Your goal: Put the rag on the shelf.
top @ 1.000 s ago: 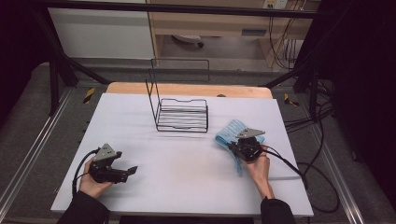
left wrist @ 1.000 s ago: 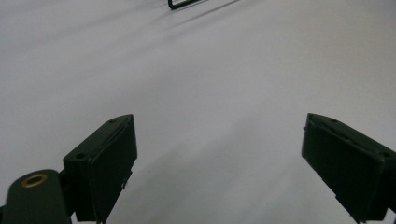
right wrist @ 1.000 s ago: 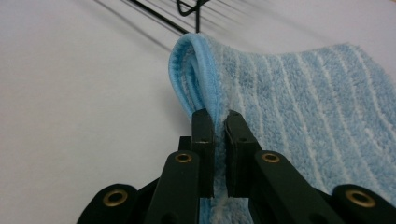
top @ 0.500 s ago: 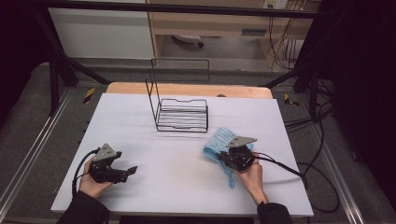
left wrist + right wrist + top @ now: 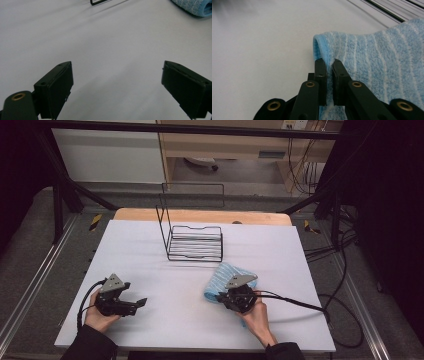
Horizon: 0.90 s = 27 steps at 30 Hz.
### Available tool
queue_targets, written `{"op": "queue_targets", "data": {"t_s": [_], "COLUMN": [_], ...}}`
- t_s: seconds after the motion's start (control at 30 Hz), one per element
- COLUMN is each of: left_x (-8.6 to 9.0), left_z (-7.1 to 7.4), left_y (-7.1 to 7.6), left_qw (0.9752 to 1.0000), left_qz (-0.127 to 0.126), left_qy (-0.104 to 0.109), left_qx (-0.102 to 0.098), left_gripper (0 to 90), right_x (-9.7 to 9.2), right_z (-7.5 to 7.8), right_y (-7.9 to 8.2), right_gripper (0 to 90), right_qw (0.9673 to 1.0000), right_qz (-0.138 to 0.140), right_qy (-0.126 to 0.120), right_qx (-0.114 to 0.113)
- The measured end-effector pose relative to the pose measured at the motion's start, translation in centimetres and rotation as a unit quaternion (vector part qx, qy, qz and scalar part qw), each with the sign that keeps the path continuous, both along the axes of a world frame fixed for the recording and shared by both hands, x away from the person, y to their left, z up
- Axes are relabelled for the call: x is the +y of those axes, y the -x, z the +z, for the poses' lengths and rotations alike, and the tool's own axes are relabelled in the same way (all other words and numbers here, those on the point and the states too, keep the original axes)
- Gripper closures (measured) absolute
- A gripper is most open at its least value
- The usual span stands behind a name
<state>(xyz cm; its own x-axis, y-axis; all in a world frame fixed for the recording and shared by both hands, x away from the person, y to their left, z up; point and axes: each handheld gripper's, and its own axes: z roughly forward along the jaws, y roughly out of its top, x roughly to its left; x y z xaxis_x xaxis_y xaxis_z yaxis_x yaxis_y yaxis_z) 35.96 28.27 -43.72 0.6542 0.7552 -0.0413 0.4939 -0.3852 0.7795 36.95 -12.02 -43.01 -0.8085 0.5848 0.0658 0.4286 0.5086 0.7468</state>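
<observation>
The right gripper (image 5: pixel 329 65) pinches the hemmed edge of a blue striped towel (image 5: pixel 374 62) between its nearly closed jaws, low over the white table (image 5: pixel 165 275). The left gripper (image 5: pixel 117 82), held level, rests with jaws spread wide, bare tabletop between them

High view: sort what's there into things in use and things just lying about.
In use:
- blue striped towel, pinched at its folded edge
- right gripper, shut on it

Lying about:
- black wire rack, apart from the towel
- left gripper, open over bare table
</observation>
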Motion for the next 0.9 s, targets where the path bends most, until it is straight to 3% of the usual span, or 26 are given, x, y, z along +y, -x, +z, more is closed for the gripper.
{"op": "queue_targets", "data": {"t_s": [0.1, 0.2, 0.27, 0.4, 0.57, 0.77, 0.9], "left_x": [0.0, 0.0, 0.0, 0.0, -0.1, 0.0, -0.1], "left_z": [0.0, 0.0, 0.0, 0.0, 0.0, 0.0, 0.0], "left_y": [0.0, 0.0, 0.0, 0.0, 0.0, 0.0, 0.0], "left_qw": [1.0, 1.0, 1.0, 1.0, 1.0, 1.0, 1.0], "left_qz": [0.0, 0.0, 0.0, 0.0, 0.0, 0.0, 0.0], "left_qy": [0.0, 0.001, 0.0, 0.0, -0.003, -0.002, -0.002], "left_qx": [0.0, -0.001, -0.001, 0.0, -0.001, -0.001, 0.0], "left_gripper": [10.3, 10.4, 10.3, 10.3, 10.3, 10.3, 10.3], "right_x": [0.0, -0.2, -0.3, -0.2, 0.6, 2.7, 3.1], "right_z": [-0.1, -0.4, -0.7, -0.5, 0.3, -0.9, -1.5], "right_y": [0.1, 0.2, 0.2, 0.2, -0.3, -1.4, -2.1], "right_gripper": [84.7, 83.7, 81.7, 69.8, 61.5, 62.8, 73.3], "right_qw": [0.9999, 0.9976, 0.9973, 0.9983, 0.999, 0.9975, 0.9975], "right_qz": [0.004, 0.006, 0.011, 0.013, 0.027, 0.038, 0.03], "right_qy": [0.016, 0.066, 0.071, 0.055, 0.012, 0.049, 0.054], "right_qx": [0.0, -0.018, -0.013, -0.01, -0.034, -0.034, -0.035]}}
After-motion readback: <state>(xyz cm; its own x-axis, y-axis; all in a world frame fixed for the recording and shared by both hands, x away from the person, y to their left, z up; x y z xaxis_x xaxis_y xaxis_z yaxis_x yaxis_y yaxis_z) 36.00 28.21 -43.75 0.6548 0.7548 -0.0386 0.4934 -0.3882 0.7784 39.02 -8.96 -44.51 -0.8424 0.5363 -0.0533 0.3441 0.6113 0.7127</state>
